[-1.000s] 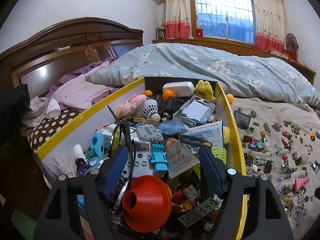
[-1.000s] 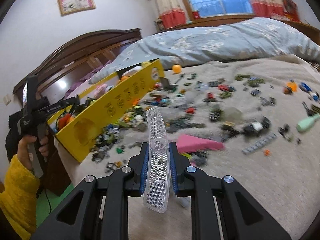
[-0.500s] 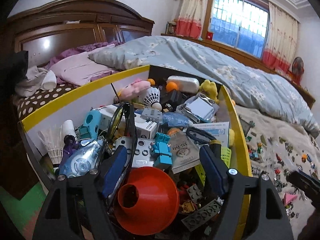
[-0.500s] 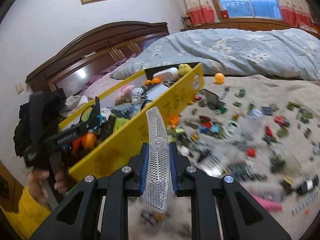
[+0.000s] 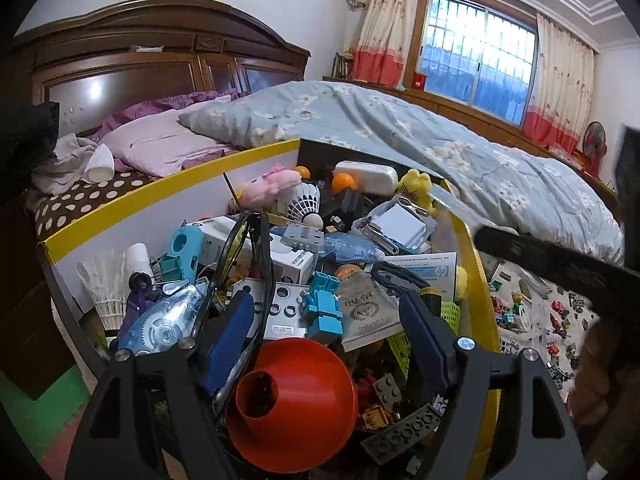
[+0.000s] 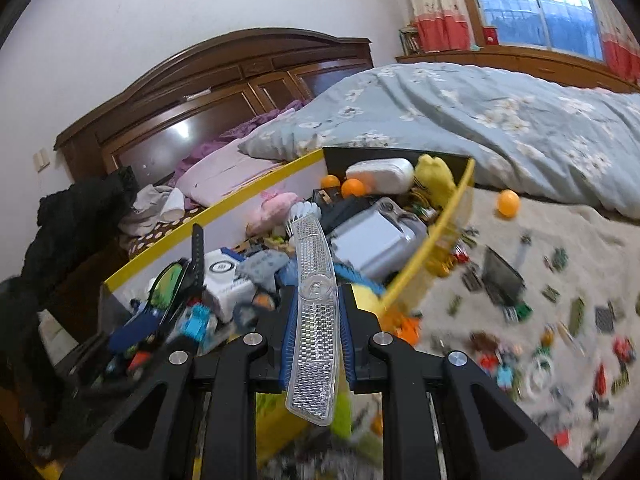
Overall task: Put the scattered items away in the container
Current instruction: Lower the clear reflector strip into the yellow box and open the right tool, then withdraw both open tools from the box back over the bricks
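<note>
Reflector (image 6: pixel 314 304) held over the yellow box (image 6: pixel 424 256); left gripper idle above the pile.

Left wrist view: I saw my left gripper (image 5: pixel 332 332) with fingers spread wide and nothing between them, poised over the yellow box (image 5: pixel 476 264), which sat on the bed crammed with odds and ends. A red funnel (image 5: pixel 296 396) lay mouth-down just under the fingers, a blue brick figure (image 5: pixel 325 308) beyond it, and a shuttlecock (image 5: pixel 105 294) stood against the near-left wall. The right gripper's dark body crossed the right edge. Right wrist view: my right gripper (image 6: pixel 316 324) was clamped on the clear reflector, which stood on edge and reached past the fingertips over the box's contents. Small bricks (image 6: pixel 560 320), motion-blurred, lay scattered on the blanket right of the box, with an orange ball (image 6: pixel 508 203) near the quilt.
</note>
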Demonstrator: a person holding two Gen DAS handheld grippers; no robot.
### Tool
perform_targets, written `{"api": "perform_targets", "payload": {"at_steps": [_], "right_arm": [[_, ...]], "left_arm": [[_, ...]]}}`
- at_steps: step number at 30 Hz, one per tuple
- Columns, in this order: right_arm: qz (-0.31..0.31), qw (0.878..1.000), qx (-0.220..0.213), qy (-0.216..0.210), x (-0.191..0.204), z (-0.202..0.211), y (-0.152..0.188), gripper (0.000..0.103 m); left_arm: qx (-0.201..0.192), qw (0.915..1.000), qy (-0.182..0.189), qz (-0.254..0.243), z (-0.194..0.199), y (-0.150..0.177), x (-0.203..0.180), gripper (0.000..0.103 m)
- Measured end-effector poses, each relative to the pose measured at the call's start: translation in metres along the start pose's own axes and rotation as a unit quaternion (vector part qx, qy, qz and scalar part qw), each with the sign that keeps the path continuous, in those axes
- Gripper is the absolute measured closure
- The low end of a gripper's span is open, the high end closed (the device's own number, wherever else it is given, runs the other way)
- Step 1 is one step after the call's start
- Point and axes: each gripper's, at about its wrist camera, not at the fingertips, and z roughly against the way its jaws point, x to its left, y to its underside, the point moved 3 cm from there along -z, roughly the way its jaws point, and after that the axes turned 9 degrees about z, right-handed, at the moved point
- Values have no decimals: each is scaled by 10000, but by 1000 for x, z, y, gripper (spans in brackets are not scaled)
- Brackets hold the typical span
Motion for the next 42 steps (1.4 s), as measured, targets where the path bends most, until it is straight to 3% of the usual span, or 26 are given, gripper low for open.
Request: {"api": "perform_targets", "payload": {"at_steps": [4, 6, 8, 14, 21, 28, 36, 42], "right_arm": [[-182, 9998, 27, -46, -5, -20, -10, 82], [-297, 9995, 11, -67, -8, -22, -12, 77], [-327, 9994, -12, -73, -9, -19, -11, 72], [-176, 9998, 54, -31, -7, -2, -4, 72], [-355, 9993, -40, -62, -17, 44, 13, 72], [-294, 9986, 54, 426, -47, 99, 53, 71], [-799, 9910, 82, 1075, -112, 147, 97, 71], [-1129, 9816, -101, 1535, -158, 174, 114, 71]], "left_arm": [[-10, 10000, 36, 0, 0, -1, 0, 27], [-11, 10000, 55, -2, 0, -1, 0, 27], [-23, 10000, 72, -6, 1, 0, 0, 27], [-50, 9999, 93, 3, 2, 0, 0, 27], [126, 9999, 82, -60, -1, 0, -1, 27], [126, 9998, -17, -169, 7, 3, -11, 27], [-53, 9961, 548, -694, 31, 1, -75, 27], [387, 9855, 1305, -1017, 10, 15, -156, 26]]}}
